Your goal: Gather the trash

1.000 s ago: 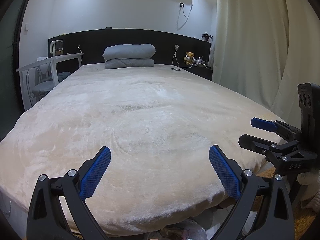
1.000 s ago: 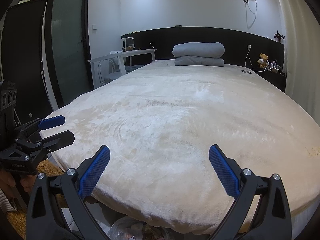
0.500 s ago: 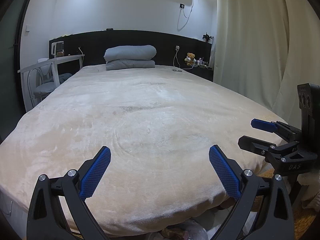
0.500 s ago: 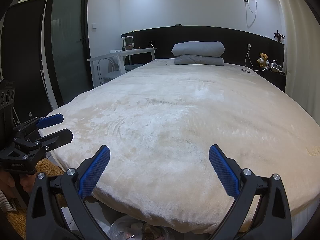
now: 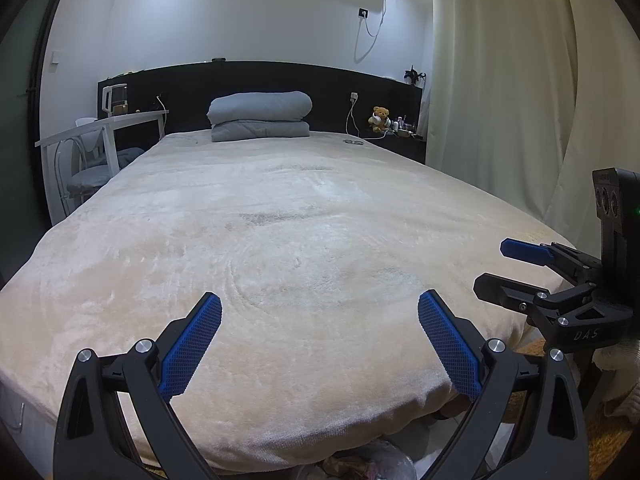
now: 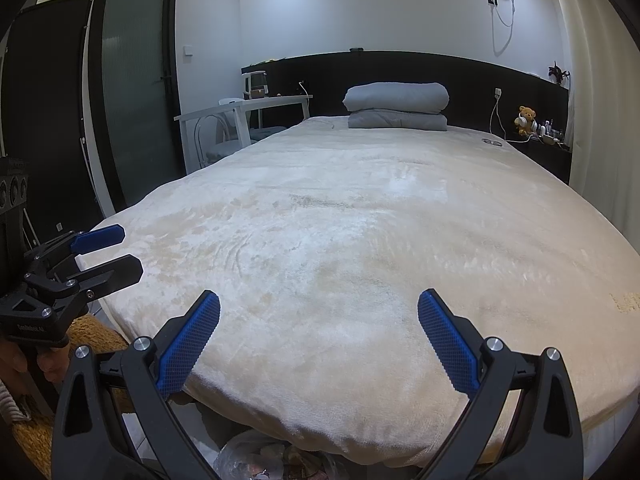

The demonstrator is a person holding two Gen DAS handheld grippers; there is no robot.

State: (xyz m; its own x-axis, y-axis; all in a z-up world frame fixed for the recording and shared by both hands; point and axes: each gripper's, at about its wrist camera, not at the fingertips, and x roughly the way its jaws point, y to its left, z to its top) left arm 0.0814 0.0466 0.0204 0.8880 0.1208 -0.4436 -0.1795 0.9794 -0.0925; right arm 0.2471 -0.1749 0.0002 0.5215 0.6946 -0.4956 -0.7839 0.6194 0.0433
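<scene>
peeking out under the foot of the bed, a clear plastic bag (image 6: 256, 458) with crumpled wrappers or scraps inside sits on the floor at the bottom edge of the right wrist view; the left wrist view catches the same bag (image 5: 376, 462), mostly cut off, so contents hard to tell. that looks like the trash or its collection bag, cannot say which. left gripper (image 5: 320, 340) and right gripper (image 6: 319, 338) both hover side by side above the foot end of the bed (image 6: 360, 240), jaws spread wide apart on each, nothing between them. each gripper shows in the other's camera, also with jaws apart. cream blanket (image 5: 280, 240) on the bed looks bare of loose litter; only a small dark item, maybe glasses (image 5: 353, 142), near the head end, and folded grey bedding (image 5: 260, 116) against the headboard. cluttered nightstand (image 5: 400, 136) with a teddy bear (image 5: 380, 119) far right, white desk (image 5: 104, 128) and chair far left, both too small to judge for trash. fits either bag waiting to be filled or bag filled and set down. judgement for whichever grasp comes: tilt the cameras down so the bag is fully in frame, approach low past the overhanging blanket edge without snagging it, pinch thin plastic at a gathered fold, not the flat side, since it will slip and crumple.
</scene>
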